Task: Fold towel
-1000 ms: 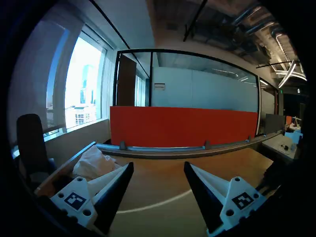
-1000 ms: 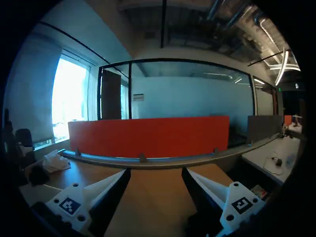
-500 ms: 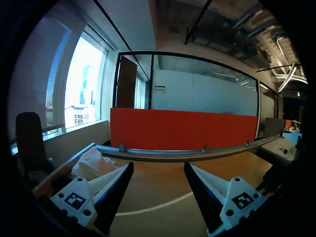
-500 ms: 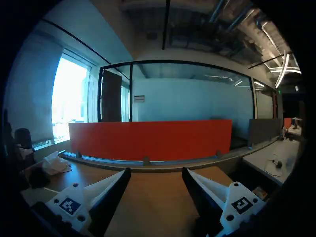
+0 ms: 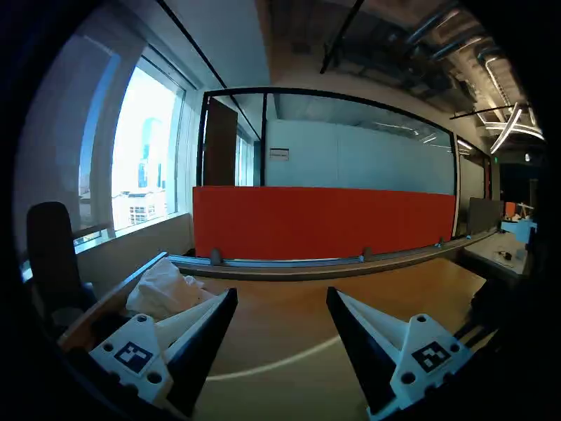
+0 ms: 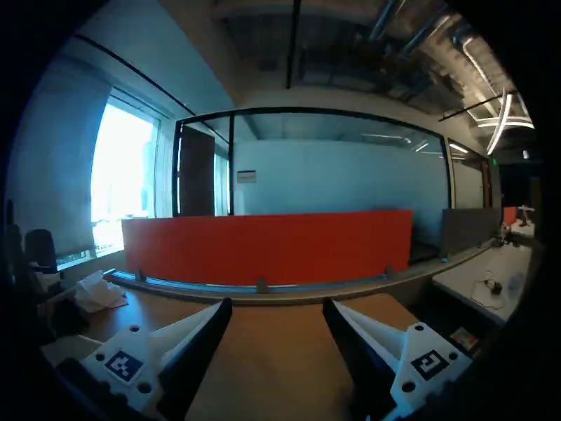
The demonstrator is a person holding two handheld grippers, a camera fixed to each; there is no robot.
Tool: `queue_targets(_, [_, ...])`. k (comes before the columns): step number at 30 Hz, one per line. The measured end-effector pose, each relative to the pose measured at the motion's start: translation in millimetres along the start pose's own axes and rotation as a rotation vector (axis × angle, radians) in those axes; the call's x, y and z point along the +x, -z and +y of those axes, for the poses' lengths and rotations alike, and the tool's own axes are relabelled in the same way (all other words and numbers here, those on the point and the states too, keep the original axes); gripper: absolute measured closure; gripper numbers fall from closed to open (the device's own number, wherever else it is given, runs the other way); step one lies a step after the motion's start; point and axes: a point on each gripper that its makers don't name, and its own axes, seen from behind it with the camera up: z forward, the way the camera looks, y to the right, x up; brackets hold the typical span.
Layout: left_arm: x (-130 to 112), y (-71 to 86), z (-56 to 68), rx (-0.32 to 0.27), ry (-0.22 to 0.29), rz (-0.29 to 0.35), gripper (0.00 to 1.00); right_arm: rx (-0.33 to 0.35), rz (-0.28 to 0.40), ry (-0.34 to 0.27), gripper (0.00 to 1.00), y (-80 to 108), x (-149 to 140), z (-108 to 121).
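A crumpled white towel (image 5: 163, 289) lies at the left rear of the wooden desk (image 5: 294, 330), beside the window. My left gripper (image 5: 282, 298) is open and empty, its fingers held above the desk, with the towel just beyond its left finger (image 5: 200, 330). In the right gripper view the same towel (image 6: 98, 291) sits far off to the left. My right gripper (image 6: 277, 309) is open with nothing between its fingers, hovering over the bare wood (image 6: 273, 358).
An orange divider panel (image 5: 322, 223) with a grey rail (image 5: 315, 266) closes the desk's far edge. A dark chair back (image 5: 50, 252) stands at the left by the window. Another desk (image 6: 491, 274) with small items lies to the right. A white curved line (image 5: 280, 361) crosses the desk.
Both views shifted only slightly, tilting a touch up and back. The towel and both open grippers stay as they were.
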Motion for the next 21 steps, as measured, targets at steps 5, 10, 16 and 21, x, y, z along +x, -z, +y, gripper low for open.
queue_targets(5, [-21.1,-0.6,-0.2,-0.010,-0.009,0.006,0.06,-0.017,-0.027,0.010,0.00,0.9,-20.2,-2.2])
queue_targets(10, [-37.3,-1.4,-1.3,-0.002,-0.020,0.028,0.06,-0.014,-0.018,0.010,0.00,4.4,-27.2,-8.8])
queue_targets(16, [-57.3,-2.1,-2.7,0.018,-0.022,0.056,0.06,-0.013,-0.021,-0.020,0.00,8.3,-34.9,-8.5])
queue_targets(21, [-76.7,-2.3,-4.5,0.030,-0.019,0.068,0.06,-0.020,-0.020,-0.027,0.00,10.3,-40.8,-4.5])
